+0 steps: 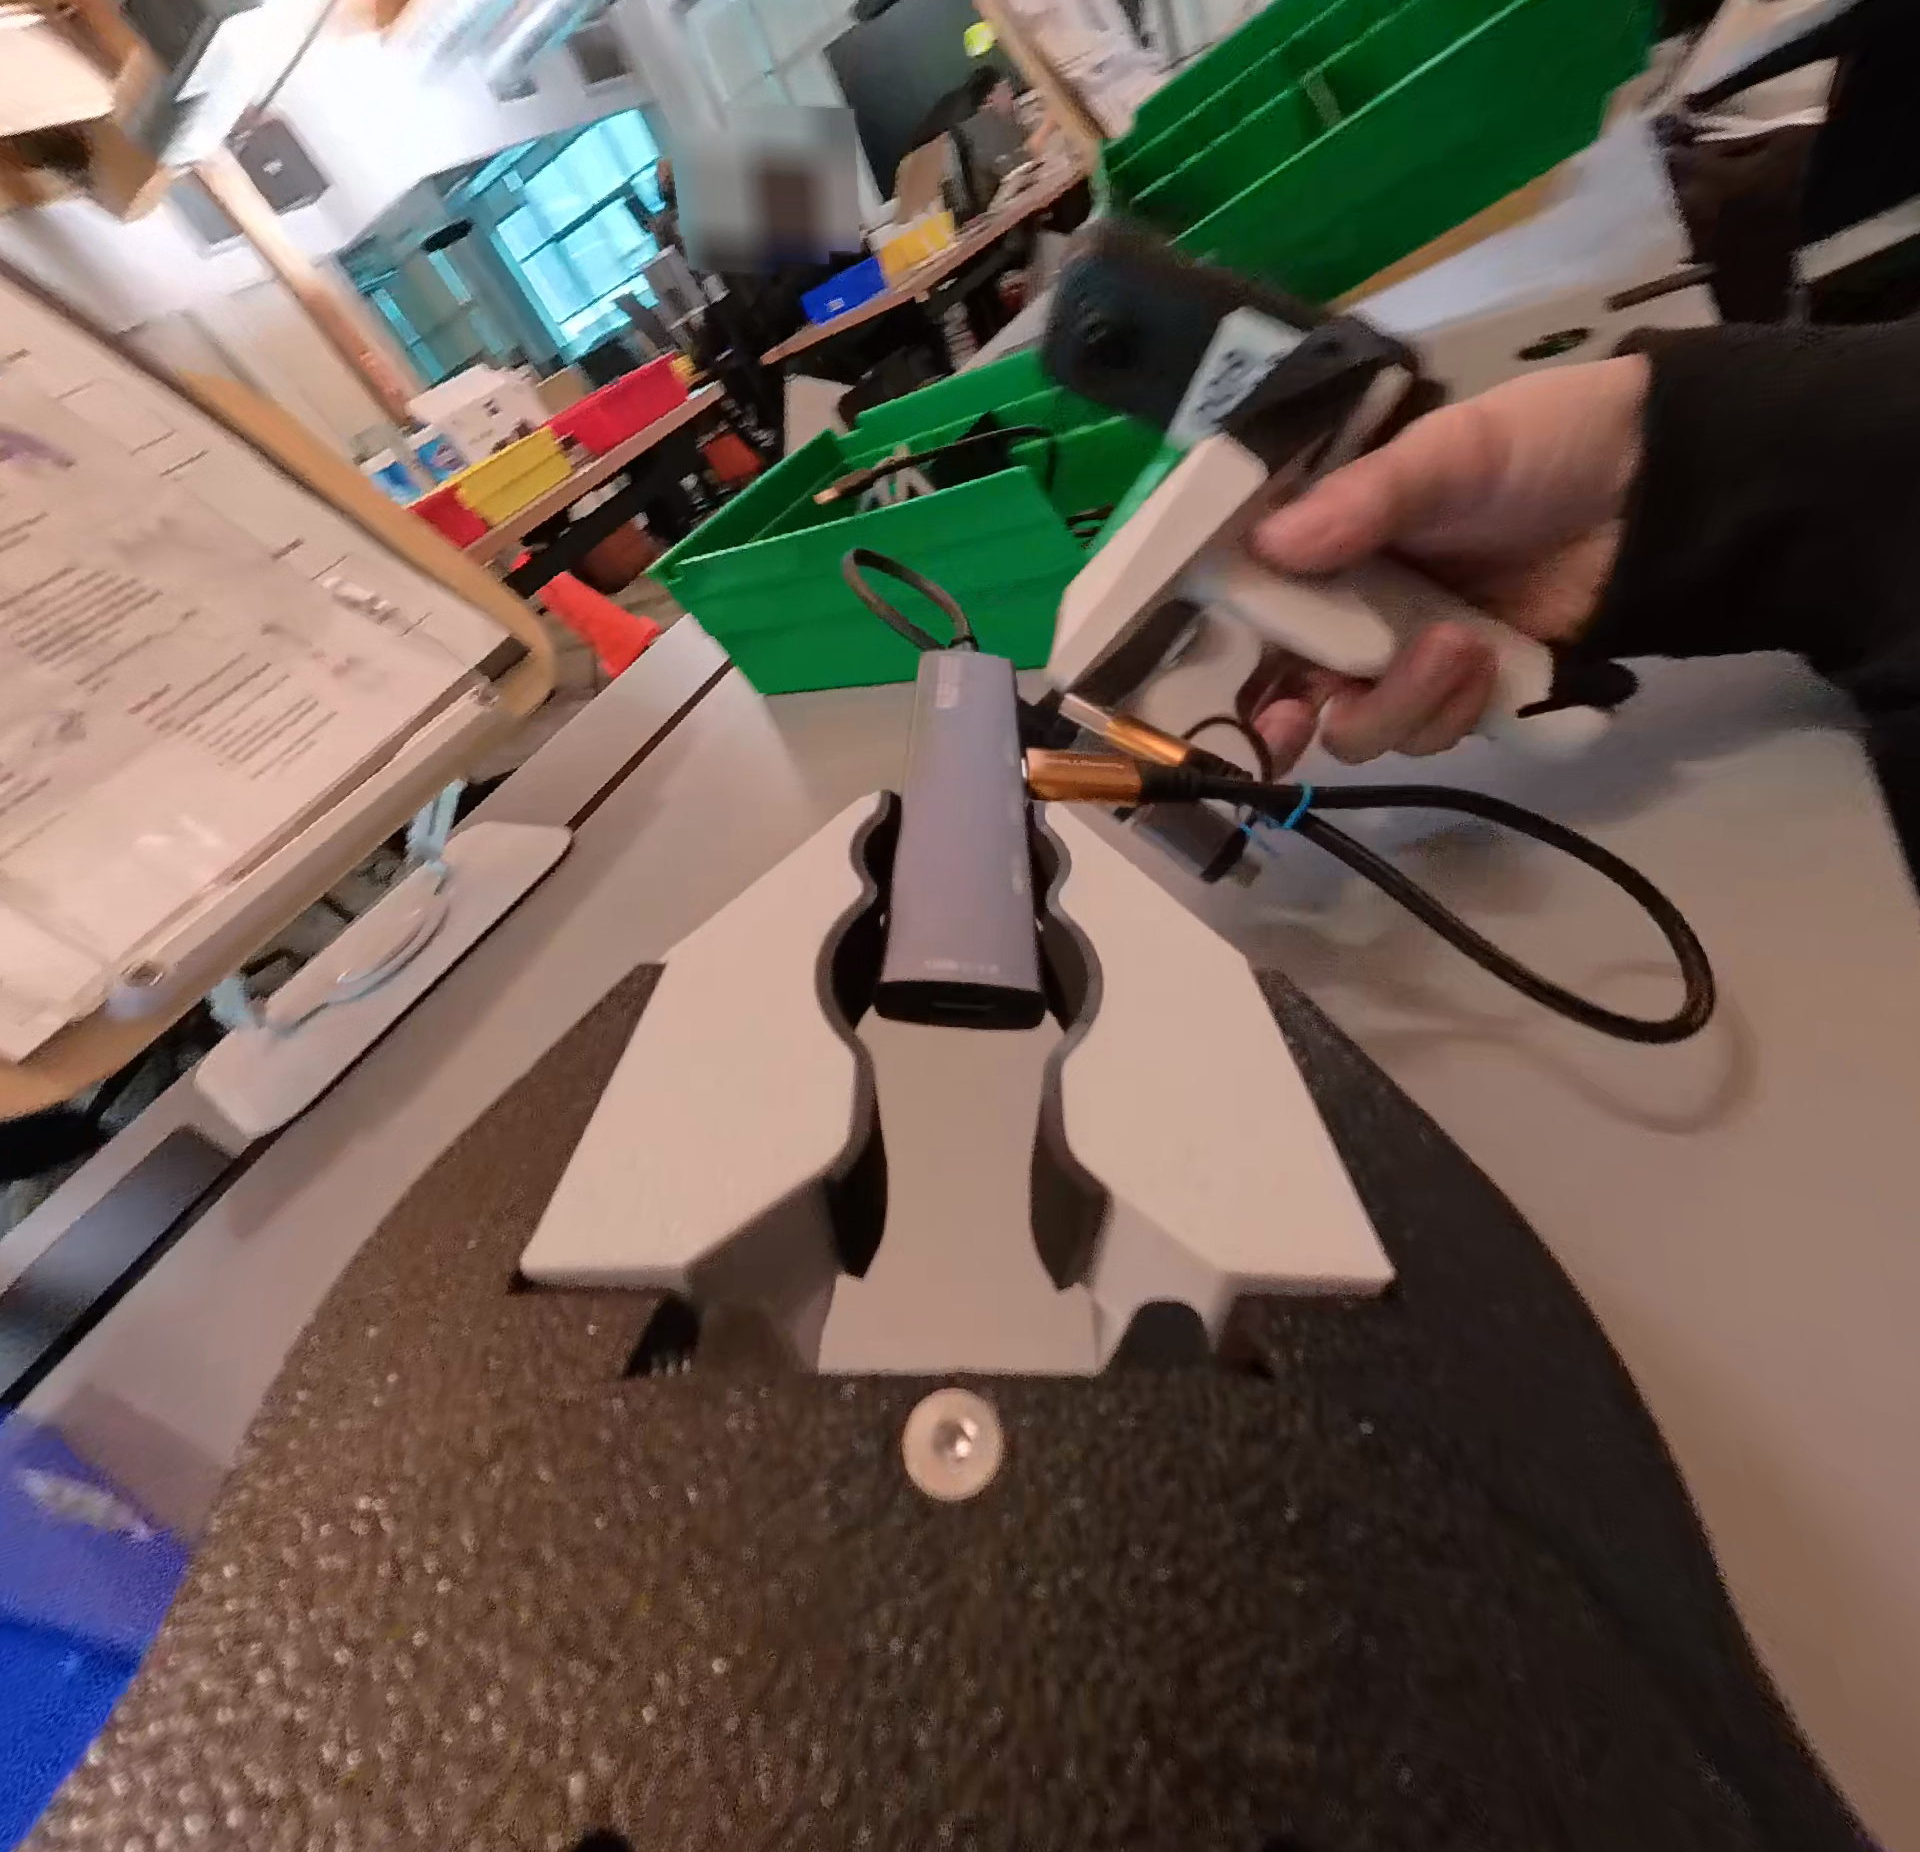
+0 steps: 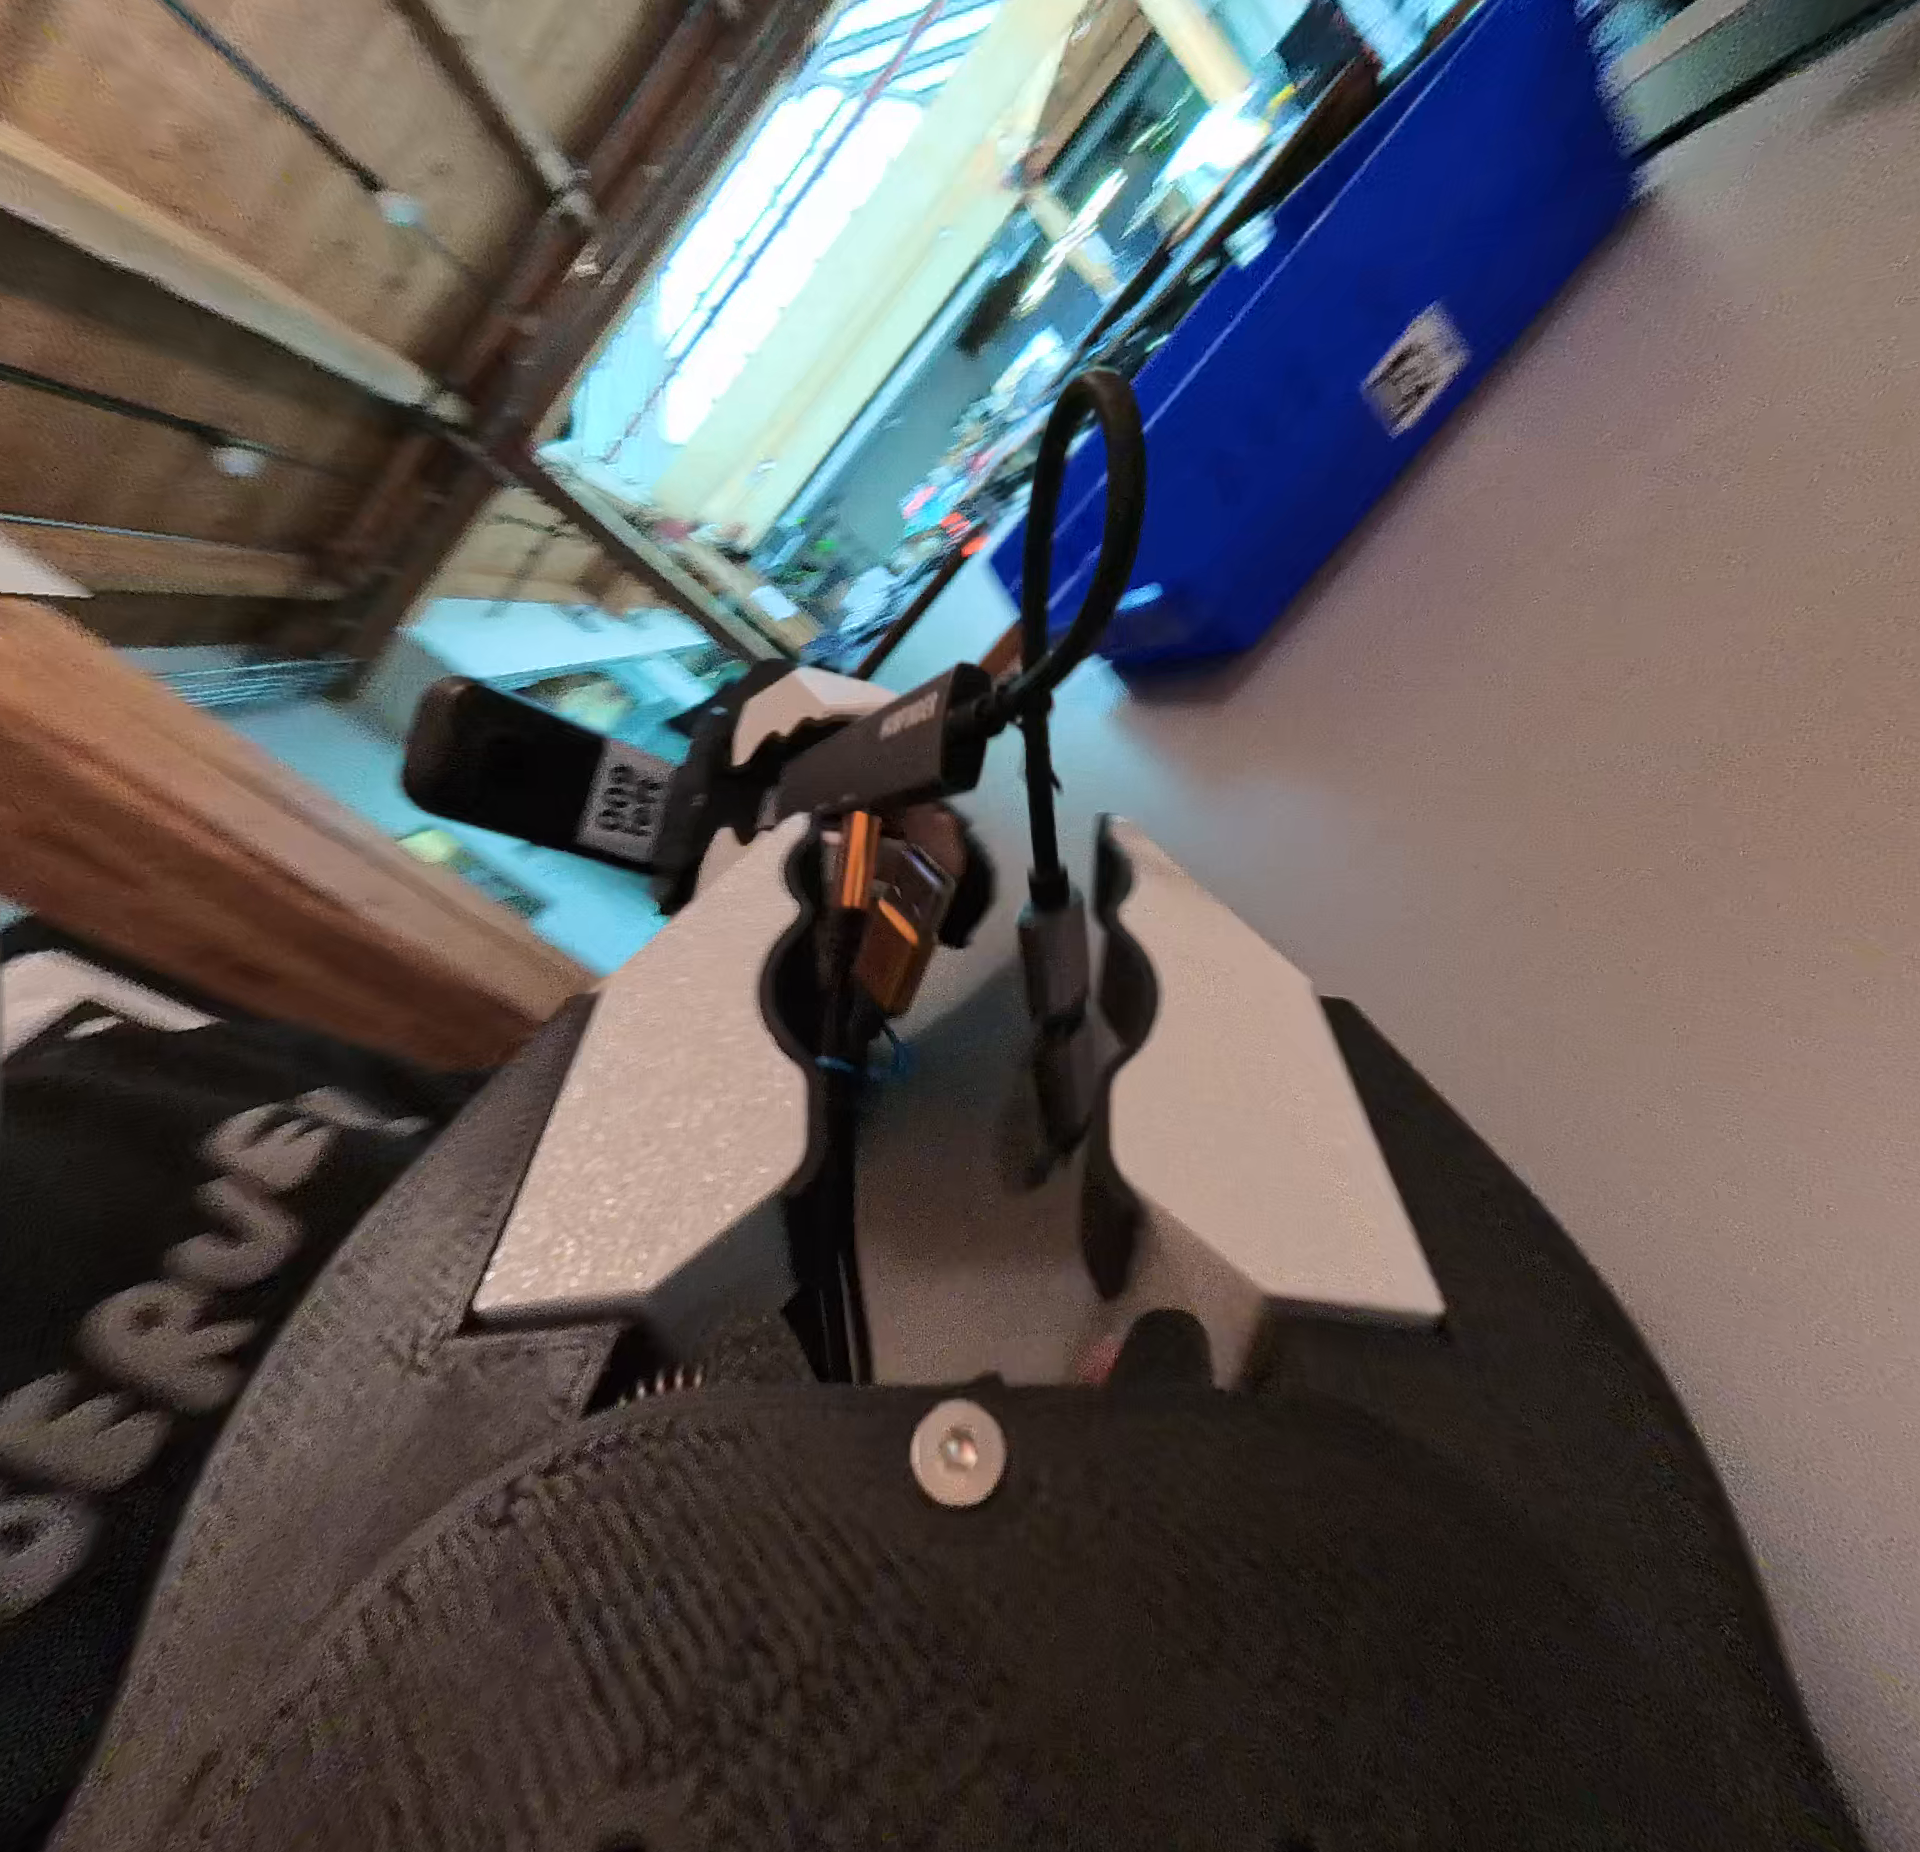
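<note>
Two grippers: left gripper (image 1: 961,929) clamps grey hub (image 1: 961,846); right gripper (image 2: 956,971) parted; green bin (image 1: 883,566) holds cables

My left gripper (image 1: 961,929) pinches the hub (image 1: 961,846), which juts forward over the table (image 1: 1558,1231). Plugs (image 1: 1091,774) enter the hub's right side, their cable (image 1: 1558,929) looping rightward on the table. My right gripper (image 1: 1091,649) sits just behind them. Bins (image 1: 883,576) stand beyond; a document stand (image 1: 208,659) is at left.
</note>
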`<state>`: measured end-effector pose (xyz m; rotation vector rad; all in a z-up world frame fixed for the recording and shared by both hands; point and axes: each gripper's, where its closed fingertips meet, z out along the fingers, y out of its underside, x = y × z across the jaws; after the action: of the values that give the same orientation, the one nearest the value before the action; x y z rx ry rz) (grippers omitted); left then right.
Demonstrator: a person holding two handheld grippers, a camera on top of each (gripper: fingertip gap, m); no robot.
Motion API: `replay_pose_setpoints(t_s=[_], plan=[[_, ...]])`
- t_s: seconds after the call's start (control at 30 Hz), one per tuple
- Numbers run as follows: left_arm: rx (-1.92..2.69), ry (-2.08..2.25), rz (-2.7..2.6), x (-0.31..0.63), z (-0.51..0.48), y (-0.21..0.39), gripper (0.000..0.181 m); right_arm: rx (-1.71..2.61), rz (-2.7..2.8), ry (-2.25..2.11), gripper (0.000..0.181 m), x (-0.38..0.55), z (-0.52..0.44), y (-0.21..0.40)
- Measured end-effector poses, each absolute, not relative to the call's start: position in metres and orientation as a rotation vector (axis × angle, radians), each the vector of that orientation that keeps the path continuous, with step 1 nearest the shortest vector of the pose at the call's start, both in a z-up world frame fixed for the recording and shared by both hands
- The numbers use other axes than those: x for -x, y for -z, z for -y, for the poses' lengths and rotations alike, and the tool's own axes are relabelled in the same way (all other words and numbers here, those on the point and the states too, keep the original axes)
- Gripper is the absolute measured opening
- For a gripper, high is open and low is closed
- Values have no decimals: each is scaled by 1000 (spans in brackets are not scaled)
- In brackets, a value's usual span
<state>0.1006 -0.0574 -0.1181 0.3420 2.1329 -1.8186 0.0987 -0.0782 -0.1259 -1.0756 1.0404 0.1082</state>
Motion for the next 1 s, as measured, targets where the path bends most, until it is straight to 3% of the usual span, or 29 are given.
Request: replay_pose_setpoints(t_s=[0.1,0.2,0.23,0.3,0.63,1.0], plan=[[-159,1811,-2113,-125,51,116,22,1121,-1089,182,82,-101,104,118],[-7,1846,-2092,-141,47,115,22,1261,-991,473,84,-96,91,97],[30,1859,-2085,-144,47,115,23,1294,-946,571,82,-97,82,90],[88,1857,-2087,-148,47,119,22,1403,-855,725,56,-100,61,89],[108,1827,-1950,-144,53,117,23,1528,-947,991,18,-129,57,112],[123,1840,-1939,-145,54,120,22,1554,-960,953,10,-130,54,118]])
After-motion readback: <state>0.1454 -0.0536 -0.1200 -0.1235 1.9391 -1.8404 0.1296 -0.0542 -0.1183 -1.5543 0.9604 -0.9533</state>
